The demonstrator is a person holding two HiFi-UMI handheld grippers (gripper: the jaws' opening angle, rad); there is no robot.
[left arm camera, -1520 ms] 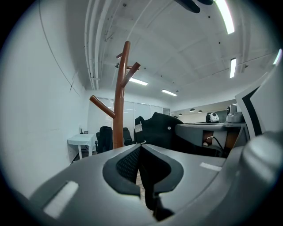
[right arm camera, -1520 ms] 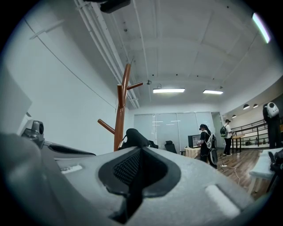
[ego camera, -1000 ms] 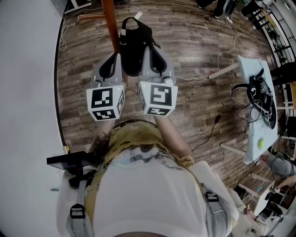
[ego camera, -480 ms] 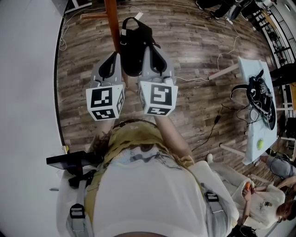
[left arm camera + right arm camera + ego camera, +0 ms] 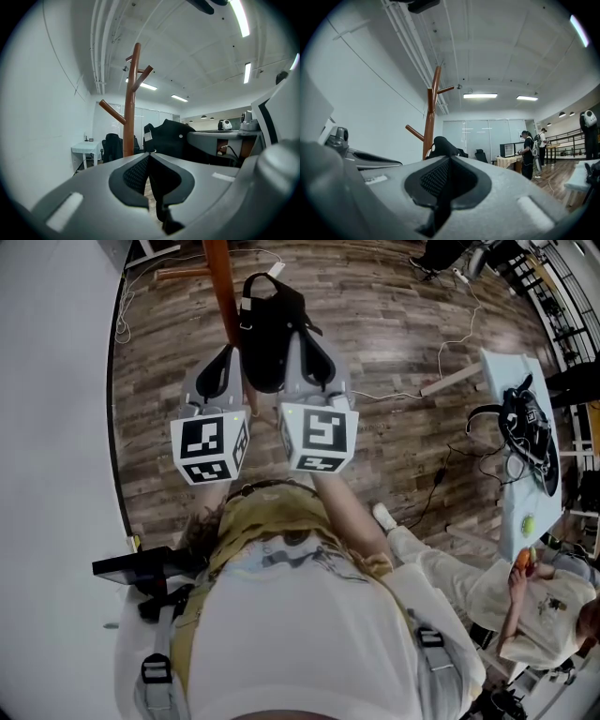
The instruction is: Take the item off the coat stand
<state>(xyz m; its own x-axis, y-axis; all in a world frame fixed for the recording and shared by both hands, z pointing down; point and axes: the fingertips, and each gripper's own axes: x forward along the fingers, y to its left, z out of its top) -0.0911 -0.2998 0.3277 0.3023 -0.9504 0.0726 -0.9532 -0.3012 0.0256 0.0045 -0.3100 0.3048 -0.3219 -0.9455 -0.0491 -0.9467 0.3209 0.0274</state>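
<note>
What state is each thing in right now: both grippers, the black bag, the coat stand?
left gripper: shut, nothing between its jaws, pointing level.
right gripper: shut, nothing between its jaws, pointing level.
black bag: hanging beside the stand's pole, not gripped; the peg that carries it can't be made out.
coat stand: upright, upper pegs bare.

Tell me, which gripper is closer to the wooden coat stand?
Left. The left gripper is right beside the coat stand; the right gripper, shut on the black bag, sits farther over.
</note>
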